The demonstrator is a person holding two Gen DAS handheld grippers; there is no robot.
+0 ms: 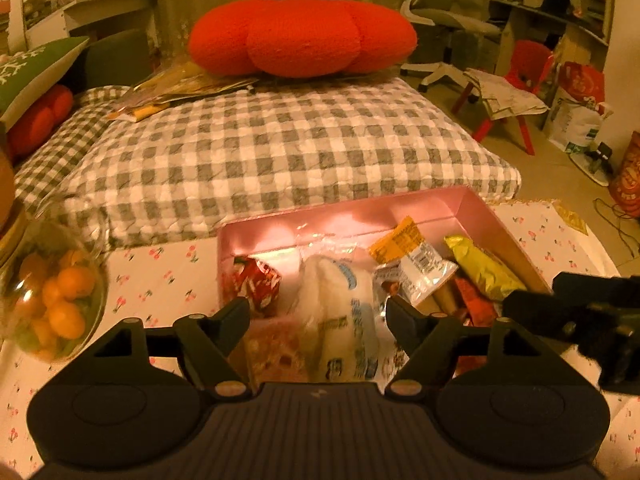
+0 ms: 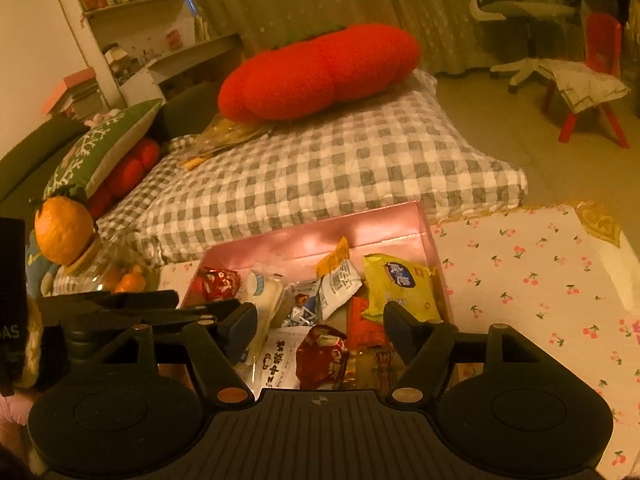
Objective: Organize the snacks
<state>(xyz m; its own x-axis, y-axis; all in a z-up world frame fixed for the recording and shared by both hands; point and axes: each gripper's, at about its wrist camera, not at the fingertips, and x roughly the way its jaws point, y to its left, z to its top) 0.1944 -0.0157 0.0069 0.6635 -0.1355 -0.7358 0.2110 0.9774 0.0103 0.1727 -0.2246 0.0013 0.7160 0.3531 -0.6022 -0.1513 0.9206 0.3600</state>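
Observation:
A pink box (image 1: 348,210) (image 2: 320,236) on the cherry-print tablecloth holds several snack packs. In the left wrist view I see a white pack (image 1: 344,300), a red pack (image 1: 256,280) and a yellow pack (image 1: 484,268). My left gripper (image 1: 318,316) is open over the box, empty, with the white pack between its fingers below. In the right wrist view I see a yellow pack (image 2: 396,284), a dark red pack (image 2: 324,356) and a white pack (image 2: 340,280). My right gripper (image 2: 320,328) is open above the box, empty.
A glass jar of small oranges (image 1: 56,304) (image 2: 120,276) stands left of the box, an orange (image 2: 62,228) on its lid. A checked cushion (image 1: 280,152) with a red pumpkin pillow (image 1: 304,32) lies behind. Tablecloth (image 2: 540,280) extends right. The right gripper shows at the left view's right edge (image 1: 580,320).

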